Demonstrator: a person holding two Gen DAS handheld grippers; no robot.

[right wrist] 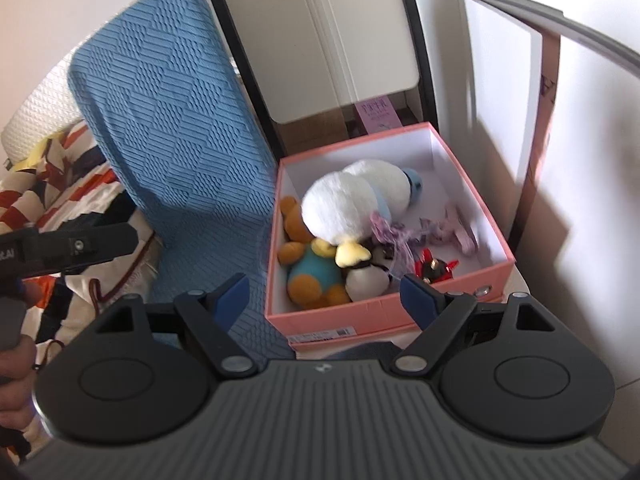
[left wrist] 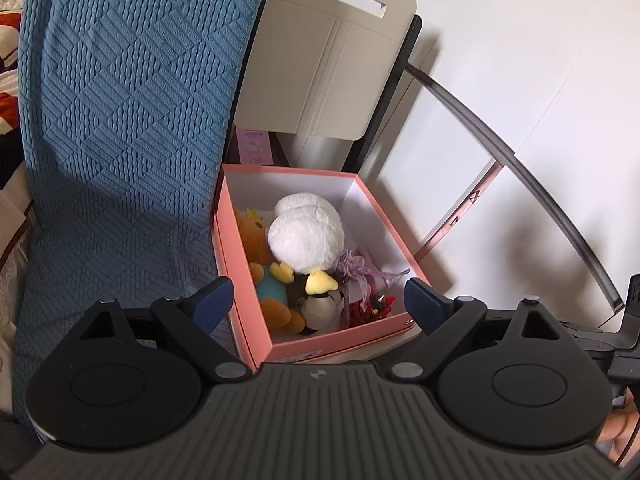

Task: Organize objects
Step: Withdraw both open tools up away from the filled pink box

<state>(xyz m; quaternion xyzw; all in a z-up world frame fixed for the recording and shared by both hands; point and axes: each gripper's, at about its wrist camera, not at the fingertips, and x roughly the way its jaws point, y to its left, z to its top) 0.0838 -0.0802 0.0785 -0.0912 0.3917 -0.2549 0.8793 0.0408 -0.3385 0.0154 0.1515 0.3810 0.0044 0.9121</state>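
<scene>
An open pink box (left wrist: 240, 280) (right wrist: 384, 308) stands beside a blue quilted cushion (left wrist: 120, 120) (right wrist: 172, 120). Inside lie a white plush duck (left wrist: 304, 236) (right wrist: 344, 204), an orange and teal plush bear (left wrist: 272, 292) (right wrist: 312, 272), a small penguin toy (left wrist: 320, 308) (right wrist: 366, 278), a purple ribbon piece (left wrist: 356, 266) (right wrist: 392, 236) and a red figure (left wrist: 372, 306) (right wrist: 434, 266). My left gripper (left wrist: 318, 304) is open and empty above the box's near edge. My right gripper (right wrist: 324, 296) is open and empty just in front of the box.
A beige cardboard flap with a slot handle (left wrist: 332, 60) (right wrist: 332, 36) stands behind the box in a dark frame. A white wall (left wrist: 540, 80) and a curved dark rail (left wrist: 540, 184) lie to the right. Patterned bedding (right wrist: 60, 184) lies left.
</scene>
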